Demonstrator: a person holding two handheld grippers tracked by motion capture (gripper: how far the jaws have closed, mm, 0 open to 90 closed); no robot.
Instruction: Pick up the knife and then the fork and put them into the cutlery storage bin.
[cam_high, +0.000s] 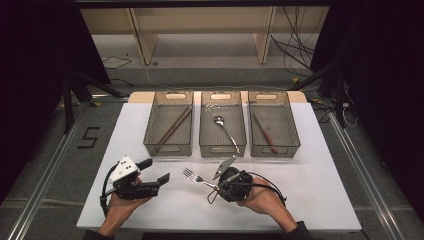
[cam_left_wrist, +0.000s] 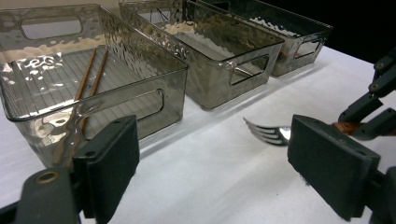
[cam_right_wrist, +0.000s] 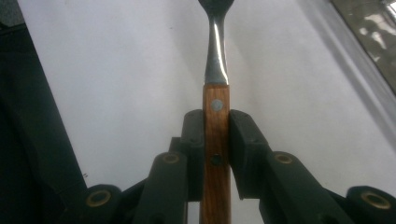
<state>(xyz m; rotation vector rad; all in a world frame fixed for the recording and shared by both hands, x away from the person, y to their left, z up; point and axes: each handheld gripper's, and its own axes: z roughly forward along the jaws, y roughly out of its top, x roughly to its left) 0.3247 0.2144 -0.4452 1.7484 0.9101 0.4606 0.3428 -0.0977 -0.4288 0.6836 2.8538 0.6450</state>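
A fork (cam_high: 192, 175) with a wooden handle hangs a little above the white table sheet (cam_high: 310, 195), tines pointing left. My right gripper (cam_high: 216, 187) is shut on its handle. In the right gripper view the two black pads (cam_right_wrist: 194, 140) press both sides of the wooden handle (cam_right_wrist: 216, 126), and the steel neck runs up out of the frame. My left gripper (cam_high: 155, 171) rests at the front left with its jaws wide apart and nothing between them. In the left gripper view the fork's tines (cam_left_wrist: 266, 133) float beyond the right pad (cam_left_wrist: 331, 168), apart from it.
Three clear bins stand in a row at the back. The left bin (cam_high: 168, 149) holds chopsticks (cam_high: 172, 127), the middle bin (cam_high: 222, 149) a spoon (cam_high: 225, 130), and the right bin (cam_high: 276, 149) a wooden-handled utensil (cam_high: 265, 134). Dark floor surrounds the table.
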